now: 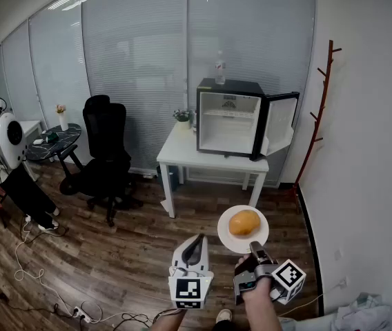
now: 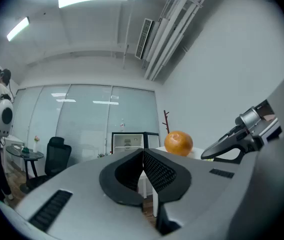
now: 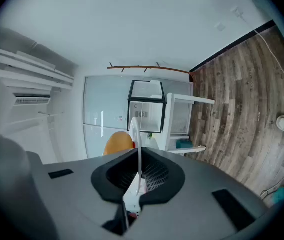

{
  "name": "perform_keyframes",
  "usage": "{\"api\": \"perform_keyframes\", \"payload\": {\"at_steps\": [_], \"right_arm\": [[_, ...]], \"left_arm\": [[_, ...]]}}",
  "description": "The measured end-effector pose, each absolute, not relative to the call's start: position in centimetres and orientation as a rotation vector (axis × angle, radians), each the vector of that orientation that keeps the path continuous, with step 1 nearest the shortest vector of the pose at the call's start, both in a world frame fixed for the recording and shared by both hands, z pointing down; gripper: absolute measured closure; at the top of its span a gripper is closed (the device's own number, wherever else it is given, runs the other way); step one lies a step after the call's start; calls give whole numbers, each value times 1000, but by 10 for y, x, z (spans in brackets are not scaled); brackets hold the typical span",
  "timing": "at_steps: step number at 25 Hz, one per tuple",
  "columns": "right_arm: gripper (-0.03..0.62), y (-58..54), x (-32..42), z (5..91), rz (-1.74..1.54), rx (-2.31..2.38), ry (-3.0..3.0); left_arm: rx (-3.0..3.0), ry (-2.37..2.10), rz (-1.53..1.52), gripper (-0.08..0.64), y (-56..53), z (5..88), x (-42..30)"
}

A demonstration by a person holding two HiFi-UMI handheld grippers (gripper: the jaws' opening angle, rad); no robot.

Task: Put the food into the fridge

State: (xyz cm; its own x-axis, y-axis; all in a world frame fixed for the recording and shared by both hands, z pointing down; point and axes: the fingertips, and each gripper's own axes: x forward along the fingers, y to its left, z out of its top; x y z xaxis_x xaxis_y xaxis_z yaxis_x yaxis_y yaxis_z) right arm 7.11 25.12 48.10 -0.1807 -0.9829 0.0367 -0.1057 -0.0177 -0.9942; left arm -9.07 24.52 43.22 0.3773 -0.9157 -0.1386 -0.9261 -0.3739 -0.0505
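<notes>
Inspector: Status?
Me: My right gripper (image 1: 252, 247) clamps the plate (image 1: 231, 240) by its rim, lower centre, with the orange (image 1: 244, 222) on it. My left gripper (image 1: 194, 244) is closed and empty.
Inspector: Requirement?
Me: Keep the plate level on the way to the open fridge (image 1: 229, 119), upper centre.

- The left gripper (image 1: 194, 245) is held low in front of the body and points forward, away from the person.
- Its fingers (image 2: 159, 171) are pressed together along their inner faces, with nothing between them.
- The right gripper (image 1: 254, 248) sits just beside the left one, on its right, rolled onto its side.
- Its fingers (image 3: 154, 176) are closed on the near rim of a white plate (image 1: 225, 236), which is carried level.
- The right hand (image 1: 255, 288) wraps the handle, and the bare forearm runs down to the lower edge of the head view.
</notes>
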Motion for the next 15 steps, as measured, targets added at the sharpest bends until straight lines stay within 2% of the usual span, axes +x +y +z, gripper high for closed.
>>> {"api": "perform_keyframes", "payload": {"at_steps": [7,15], "right_arm": [[557,305,55,469,-1311,-1215,1409],[557,298,61,469,-1320,-1221,1412]], "left_arm": [[-2478,1687,152,534,301,417,-101],[-2469,1678,178,534,293,406,-95]]}}
